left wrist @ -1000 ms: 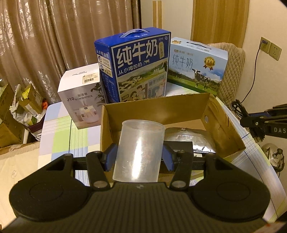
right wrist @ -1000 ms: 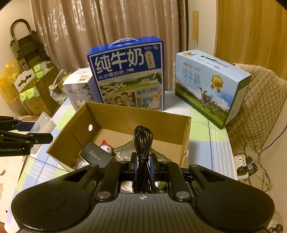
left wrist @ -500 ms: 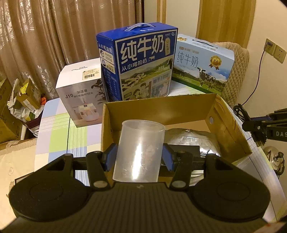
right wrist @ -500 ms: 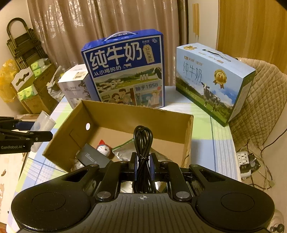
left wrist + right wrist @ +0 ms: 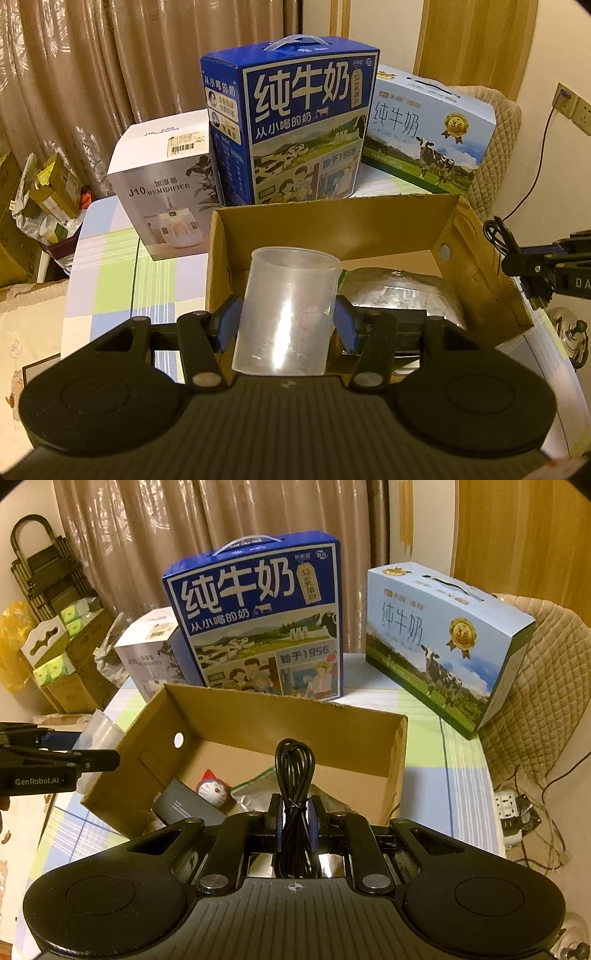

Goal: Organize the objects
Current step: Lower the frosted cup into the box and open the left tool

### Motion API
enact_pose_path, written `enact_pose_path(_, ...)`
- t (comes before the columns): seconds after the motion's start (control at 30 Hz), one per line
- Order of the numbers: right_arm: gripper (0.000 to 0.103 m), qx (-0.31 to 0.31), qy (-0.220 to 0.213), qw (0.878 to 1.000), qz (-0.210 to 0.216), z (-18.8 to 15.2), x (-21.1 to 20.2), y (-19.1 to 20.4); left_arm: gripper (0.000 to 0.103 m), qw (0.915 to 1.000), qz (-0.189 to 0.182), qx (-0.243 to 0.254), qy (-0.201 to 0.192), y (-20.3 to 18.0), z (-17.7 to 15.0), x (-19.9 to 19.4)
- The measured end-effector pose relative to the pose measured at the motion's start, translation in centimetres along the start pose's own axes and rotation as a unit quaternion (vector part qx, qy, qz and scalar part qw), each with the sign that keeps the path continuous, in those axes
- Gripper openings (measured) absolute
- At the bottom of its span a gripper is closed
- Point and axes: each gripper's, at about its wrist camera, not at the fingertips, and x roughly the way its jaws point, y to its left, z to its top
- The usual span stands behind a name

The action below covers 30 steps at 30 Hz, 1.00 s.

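Note:
My left gripper (image 5: 286, 325) is shut on a clear plastic cup (image 5: 288, 310), held upright above the near-left corner of an open cardboard box (image 5: 332, 236). My right gripper (image 5: 294, 821) is shut on a coiled black cable (image 5: 294, 771), held over the box's (image 5: 280, 709) near edge. In the box lie a silver foil bag (image 5: 402, 302), a black flat case (image 5: 188, 806) and a small blue-and-white cat figure (image 5: 212, 790). The left gripper and cup (image 5: 99, 725) show at the left of the right wrist view.
Behind the box stand a dark blue milk carton (image 5: 299, 133), a light blue milk carton (image 5: 428, 129) and a white humidifier box (image 5: 166, 188). The checked tablecloth (image 5: 110, 280) ends at the left. A quilted chair (image 5: 535, 686) is to the right.
Both grippers have moved forward and a little higher toward the box, each still holding its object. The box contents have not moved.

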Motion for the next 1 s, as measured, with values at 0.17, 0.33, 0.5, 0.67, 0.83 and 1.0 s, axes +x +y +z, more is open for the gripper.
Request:
enact_pose_path(0.17, 0.010, 0.001, 0.002, 1.000, 0.000, -0.1, 0.3, -0.1, 0.049, 1.0000, 0.001, -0.001, 0.002, 0.2, -0.1, 0.5)
enact_pose_path(0.33, 0.010, 0.001, 0.002, 1.000, 0.000, -0.1, 0.5, -0.1, 0.049, 1.0000, 0.001, -0.003, 0.004, 0.2, 0.0, 1.1)
enact_pose_path(0.5, 0.010, 0.001, 0.004, 1.000, -0.002, -0.1, 0.7, -0.1, 0.049, 1.0000, 0.003, -0.002, 0.008, 0.2, -0.1, 1.7)
enact_pose_path(0.67, 0.010, 0.000, 0.006, 1.000, -0.001, -0.1, 0.9, 0.1, 0.049, 1.0000, 0.004, -0.003, 0.008, 0.3, -0.2, 2.2)
enact_pose_path(0.83, 0.010, -0.001, 0.006, 1.000, 0.000, -0.1, 1.0, 0.2, 0.060, 1.0000, 0.003, -0.004, 0.004, 0.4, -0.1, 2.7)
enact_pose_path(1.0, 0.010, -0.001, 0.005, 1.000, -0.001, -0.1, 1.0, 0.2, 0.071, 0.9999, 0.010, -0.004, -0.004, 0.5, -0.2, 2.5)
